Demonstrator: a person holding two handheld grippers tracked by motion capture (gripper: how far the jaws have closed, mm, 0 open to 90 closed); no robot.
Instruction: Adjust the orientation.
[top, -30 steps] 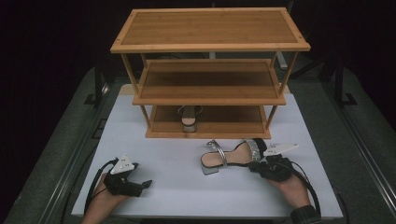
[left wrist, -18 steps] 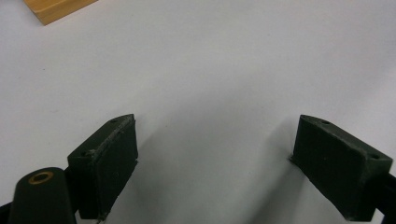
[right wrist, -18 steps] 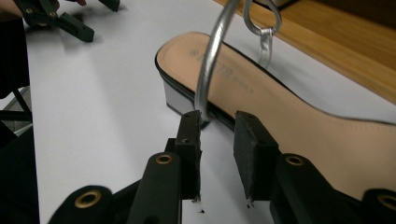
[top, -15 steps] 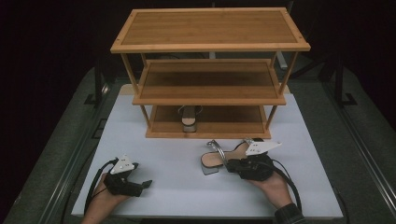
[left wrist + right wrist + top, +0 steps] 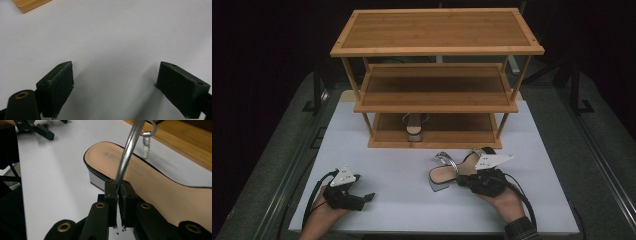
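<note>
Jaws of the right gripper [image 5: 117,192] are squeezed tight on the silver strap [image 5: 127,155] of the sandal [image 5: 452,172]; a moment ago this gripper sat farther right, by the toe end, and now it is by the middle of the shoe, so I think the shoe is caught and ready to lift; the sandal sits on the white table [image 5: 402,150] just in front of the wooden rack [image 5: 437,90], where another sandal [image 5: 414,127] waits on the bottom shelf; the right hand [image 5: 504,202] lies low behind the shoe; the left gripper [image 5: 349,192] rests near the table's front left, jaws wide apart, holding nothing
</note>
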